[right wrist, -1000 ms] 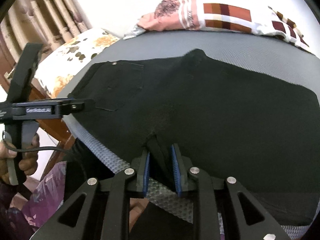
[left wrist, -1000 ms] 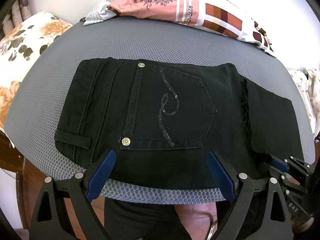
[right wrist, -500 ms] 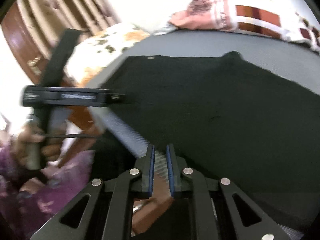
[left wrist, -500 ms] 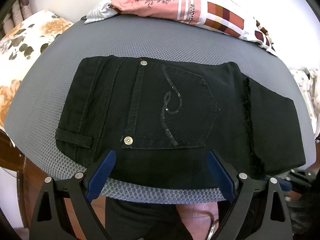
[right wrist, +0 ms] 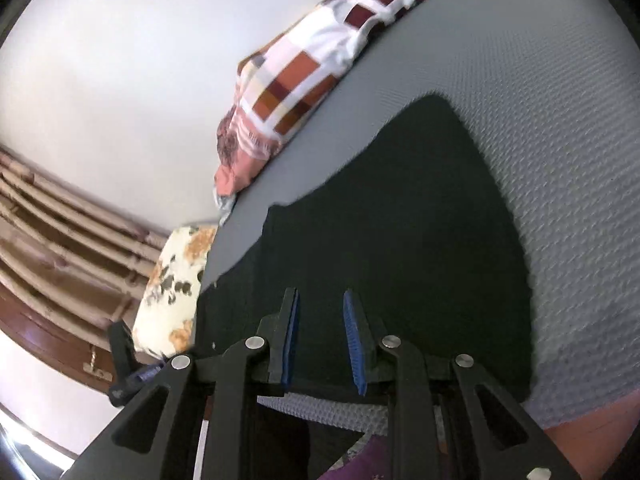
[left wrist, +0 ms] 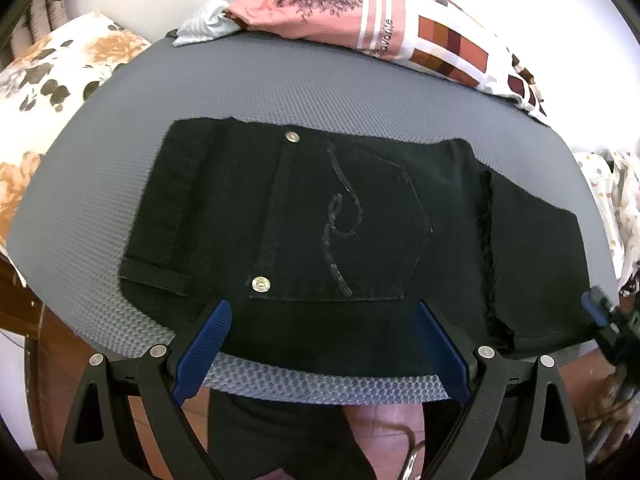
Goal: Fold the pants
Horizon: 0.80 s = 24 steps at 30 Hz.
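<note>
- One pair of black pants [left wrist: 344,224] lies folded flat on the grey mat [left wrist: 280,92], near its front edge, with the back pocket [left wrist: 344,220] facing up.
- The pocket shows a curly stitched pattern and two metal rivets [left wrist: 260,283]; one belt loop [left wrist: 156,272] lies at the left end.
- A frayed hem [left wrist: 486,248] runs across the right part of the fold, with a further black layer reaching out past it.
- The left gripper [left wrist: 322,320] hangs over the near edge of the pants, its blue pads spread wide, nothing between them.
- The right gripper [right wrist: 322,334] sits tilted at the near edge of the pants; its jaws have just been opening a little and stand slightly apart, with no cloth pinched between the pads.
- In the left view the right gripper's blue tip peeks in at the far right edge, clear of the cloth.
- Nothing lies on top of the pants or blocks them.
- One pile of pink and checked clothes [left wrist: 400,20] sits along the mat's far edge, well apart from the pants.
- One floral cushion [left wrist: 52,80] lies off the mat's left side.
- Brown pleated curtains [right wrist: 52,240] hang beyond it in the right view.
</note>
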Tool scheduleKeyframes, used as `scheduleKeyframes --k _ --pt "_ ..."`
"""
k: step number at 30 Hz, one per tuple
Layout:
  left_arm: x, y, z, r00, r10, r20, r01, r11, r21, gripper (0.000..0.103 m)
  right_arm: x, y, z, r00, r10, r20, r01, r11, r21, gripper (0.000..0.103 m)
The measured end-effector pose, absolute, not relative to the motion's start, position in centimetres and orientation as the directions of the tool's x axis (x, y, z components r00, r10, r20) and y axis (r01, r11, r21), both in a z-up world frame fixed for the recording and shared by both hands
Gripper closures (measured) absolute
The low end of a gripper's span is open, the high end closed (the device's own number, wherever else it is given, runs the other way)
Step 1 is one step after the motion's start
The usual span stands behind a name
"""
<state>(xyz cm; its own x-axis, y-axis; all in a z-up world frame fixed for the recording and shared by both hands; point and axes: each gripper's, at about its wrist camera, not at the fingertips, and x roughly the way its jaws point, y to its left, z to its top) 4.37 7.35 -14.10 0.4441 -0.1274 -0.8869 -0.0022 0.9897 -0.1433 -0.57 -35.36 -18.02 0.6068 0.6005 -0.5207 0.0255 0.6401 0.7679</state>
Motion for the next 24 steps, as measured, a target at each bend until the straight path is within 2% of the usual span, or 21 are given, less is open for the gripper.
scheduleKeyframes --k 5,7,10,12,15,19,24 --pt "4.0 11.6 -12.0 0.472 -0.209 -0.856 -0.071 0.959 -0.273 0.011 0.5 -29.6 -17.3 0.522 0.645 -0.557 -0.112 0.7 0.705 0.077" --pt "3.8 14.1 -11.4 0.486 -0.231 -0.843 -0.095 0.945 -0.313 0.011 0.4 -28.0 -17.2 0.506 0.646 -0.572 -0.158 0.721 0.675 0.061" --pt "3.7 18.4 -11.5 0.488 -0.279 -0.827 -0.129 0.914 -0.384 0.011 0.5 -25.4 -17.1 0.501 0.612 -0.612 -0.214 0.773 0.598 0.05" --pt "3.6 20.7 -12.3 0.479 -0.326 -0.815 -0.134 0.89 -0.435 0.011 0.7 -23.8 -17.5 0.486 0.56 -0.67 -0.227 0.822 0.522 0.048" --pt "3.6 24.0 -14.2 0.465 -0.4 -0.79 -0.184 0.829 -0.528 0.012 0.7 -22.6 -18.0 0.462 0.53 -0.711 -0.249 0.847 0.47 0.042" --pt "3.7 25.2 -17.0 0.422 -0.555 -0.717 -0.183 0.722 -0.667 0.012 0.6 -22.8 -18.2 0.456 0.536 -0.71 -0.248 0.843 0.477 0.038" --pt "4.5 23.2 -19.3 0.356 -0.621 -0.698 -0.124 0.709 -0.694 0.012 0.3 -22.5 -18.2 0.454 0.54 -0.708 -0.249 0.84 0.481 0.031"
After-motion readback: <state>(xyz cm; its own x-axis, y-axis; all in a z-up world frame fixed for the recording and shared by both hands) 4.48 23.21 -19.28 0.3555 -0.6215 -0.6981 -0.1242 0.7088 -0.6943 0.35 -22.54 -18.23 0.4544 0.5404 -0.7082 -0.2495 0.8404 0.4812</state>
